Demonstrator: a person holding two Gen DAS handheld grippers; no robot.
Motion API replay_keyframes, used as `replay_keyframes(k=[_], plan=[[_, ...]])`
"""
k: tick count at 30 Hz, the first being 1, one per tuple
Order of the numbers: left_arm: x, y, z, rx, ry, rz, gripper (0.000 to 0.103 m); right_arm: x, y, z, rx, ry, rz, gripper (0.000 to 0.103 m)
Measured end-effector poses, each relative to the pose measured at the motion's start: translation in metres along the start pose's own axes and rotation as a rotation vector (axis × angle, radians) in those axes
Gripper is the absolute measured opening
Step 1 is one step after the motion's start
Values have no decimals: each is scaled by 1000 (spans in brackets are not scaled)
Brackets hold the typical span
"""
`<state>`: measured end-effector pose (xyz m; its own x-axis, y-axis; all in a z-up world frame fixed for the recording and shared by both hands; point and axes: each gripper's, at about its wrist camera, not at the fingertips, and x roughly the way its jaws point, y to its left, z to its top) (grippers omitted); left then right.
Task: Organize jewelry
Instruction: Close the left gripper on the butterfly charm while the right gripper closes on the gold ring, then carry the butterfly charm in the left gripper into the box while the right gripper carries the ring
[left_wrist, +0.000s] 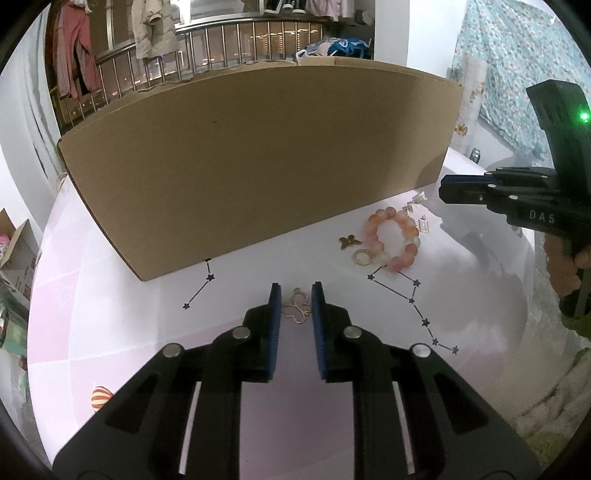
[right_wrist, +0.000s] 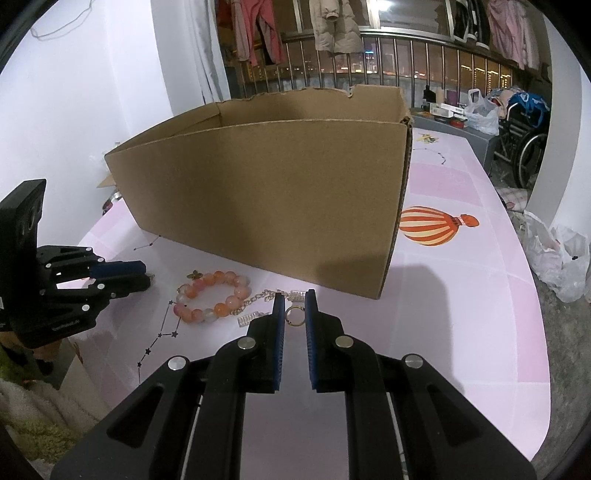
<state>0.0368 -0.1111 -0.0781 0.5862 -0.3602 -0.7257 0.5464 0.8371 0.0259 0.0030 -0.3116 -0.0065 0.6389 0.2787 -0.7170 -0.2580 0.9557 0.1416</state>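
- The left gripper has its jaws set narrow, with the gold butterfly outline charm lying flat on the desk right between the pad tips. The wings spread across the gap, the small loop pointing away from the jaws toward the cardboard box. The pads look just clear of the wings rather than pressing on them, though the view is too tight to be sure.
- The right gripper also has narrow jaws. A small gold ring sits between its pads, apparently pinched edge to edge.
- Left of the right jaws and just beside them lie the pink bead bracelet, a pale chain and two small silver clips.
- Ahead of both jaws stands the box, open at the top, its near wall tall.
- Judgement: each hand is nearest its own piece. The left needs only a slight close across the wings; either piece must then rise over the near wall, if the box is where the jewelry belongs.
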Motion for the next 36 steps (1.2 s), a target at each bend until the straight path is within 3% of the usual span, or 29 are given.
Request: replay_keyframes(k=[17,36], plan=[[-4,2,0,5,-4,-2,15,-2,1,3,1,-7,-1,11],[-34,3,7,22,-93,9,15,-18,11,8,-28,-56,-10,11]])
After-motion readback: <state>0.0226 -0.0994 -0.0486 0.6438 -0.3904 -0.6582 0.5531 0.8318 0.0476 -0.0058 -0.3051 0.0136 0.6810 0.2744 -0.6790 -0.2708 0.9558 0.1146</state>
